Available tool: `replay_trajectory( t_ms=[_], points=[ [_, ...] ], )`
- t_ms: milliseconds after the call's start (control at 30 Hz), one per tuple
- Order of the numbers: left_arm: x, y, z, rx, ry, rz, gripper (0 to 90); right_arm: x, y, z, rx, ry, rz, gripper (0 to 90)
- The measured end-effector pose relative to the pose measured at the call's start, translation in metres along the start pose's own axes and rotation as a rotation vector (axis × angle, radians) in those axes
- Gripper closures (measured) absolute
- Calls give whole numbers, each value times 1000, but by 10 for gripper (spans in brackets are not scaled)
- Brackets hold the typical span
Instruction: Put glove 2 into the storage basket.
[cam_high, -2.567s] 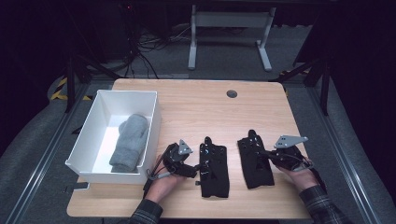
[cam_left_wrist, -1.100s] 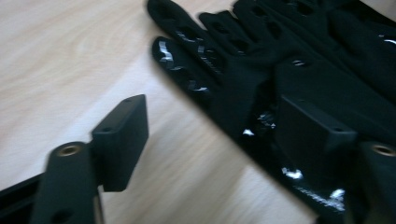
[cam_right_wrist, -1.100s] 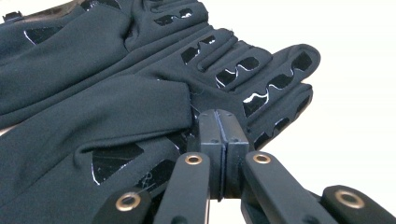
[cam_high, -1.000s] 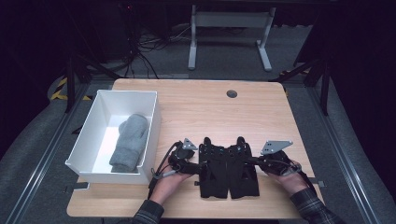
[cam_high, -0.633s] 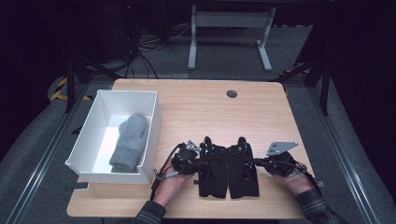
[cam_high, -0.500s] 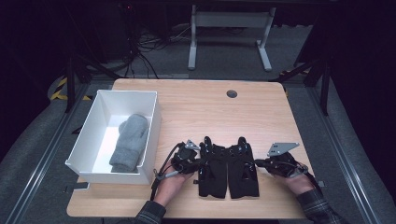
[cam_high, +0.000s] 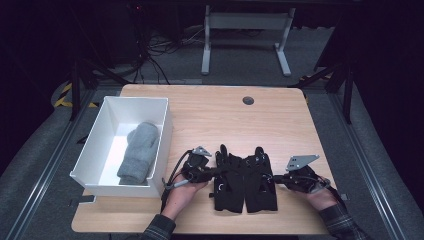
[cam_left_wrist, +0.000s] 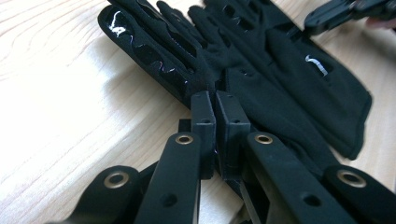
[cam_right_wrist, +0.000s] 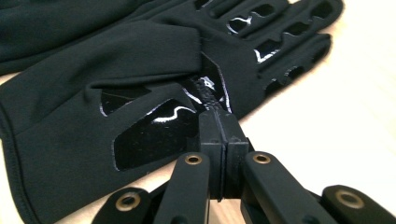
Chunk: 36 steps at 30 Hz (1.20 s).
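Note:
Two black gloves lie side by side, fingers pointing away, near the table's front edge. My left gripper (cam_high: 212, 173) is shut on the outer edge of the left glove (cam_high: 228, 184). In the left gripper view the jaws (cam_left_wrist: 215, 100) pinch that glove's glossy side (cam_left_wrist: 154, 46). On the far side, my right gripper (cam_high: 278, 178) is shut on the outer edge of the right glove (cam_high: 260, 182). In the right gripper view the closed tips (cam_right_wrist: 217, 122) bite the glove (cam_right_wrist: 140, 88) beside its shiny palm patches. Both hands rest low on the table.
A white bin (cam_high: 167, 125) stands at the table's left and holds a grey knitted mitten (cam_high: 140, 150). A dark cable hole (cam_high: 248, 100) sits at the table's far middle. Bare wood (cam_high: 210, 115) stretches behind the gloves.
The right gripper has dragged the right glove leftward until it lies against the left glove. In the last second both grippers and gloves have barely shifted.

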<state>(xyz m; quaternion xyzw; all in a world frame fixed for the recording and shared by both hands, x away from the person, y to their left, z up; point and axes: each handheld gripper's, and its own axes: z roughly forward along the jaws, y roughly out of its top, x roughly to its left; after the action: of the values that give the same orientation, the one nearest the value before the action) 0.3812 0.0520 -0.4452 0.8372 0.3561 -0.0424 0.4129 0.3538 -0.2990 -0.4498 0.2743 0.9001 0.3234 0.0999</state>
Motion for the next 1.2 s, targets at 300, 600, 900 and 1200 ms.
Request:
replay_trajectory(
  t_ms=[300,600,900,1200],
  points=[
    [2,12,-7,-32,-41,-2,875,8,5,5,-18,44,-21,900],
    [-3,25,-15,-61,-101,18,876,20,15,15,-26,72,-46,900],
    [-12,32,-16,-65,-136,53,876,32,28,28,-36,89,-69,900],
    [-21,36,-4,-23,-149,81,876,44,42,41,-44,108,-94,900]
  ],
)
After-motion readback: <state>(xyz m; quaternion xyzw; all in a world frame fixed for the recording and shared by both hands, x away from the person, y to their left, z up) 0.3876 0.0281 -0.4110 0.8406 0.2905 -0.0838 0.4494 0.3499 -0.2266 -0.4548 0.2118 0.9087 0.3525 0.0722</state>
